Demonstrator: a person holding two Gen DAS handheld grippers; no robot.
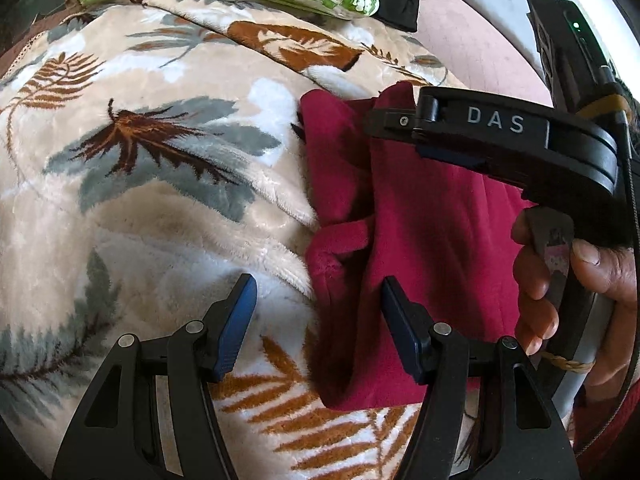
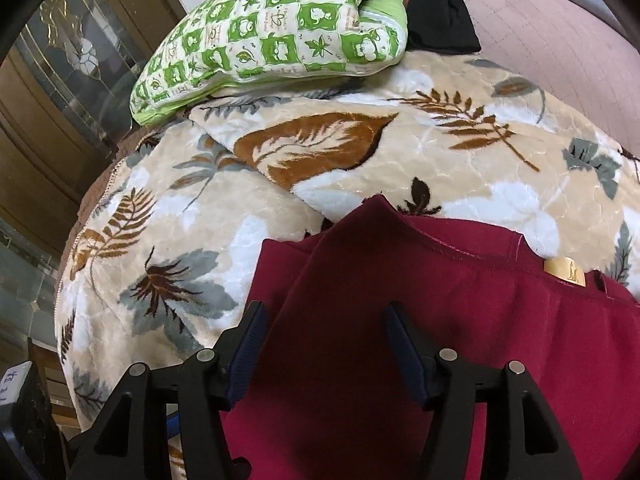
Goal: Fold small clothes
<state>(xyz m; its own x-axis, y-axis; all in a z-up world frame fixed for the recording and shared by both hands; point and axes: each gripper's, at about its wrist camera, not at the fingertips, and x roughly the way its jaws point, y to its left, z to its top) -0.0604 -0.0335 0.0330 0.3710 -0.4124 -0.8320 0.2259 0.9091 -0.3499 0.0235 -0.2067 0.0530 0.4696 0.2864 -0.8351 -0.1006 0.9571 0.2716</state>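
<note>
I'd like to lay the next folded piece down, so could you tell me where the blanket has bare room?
The widest free patch of the leaf-print blanket lies left of the red garment, running up to the green checked pillow. A narrower strip stays free between garment and pillow. It is crowded over the garment, where the left gripper and right gripper hover open.

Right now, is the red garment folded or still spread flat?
Partly folded: the red garment shows one layer doubled over another, with loose bunched edges on its left side.
</note>
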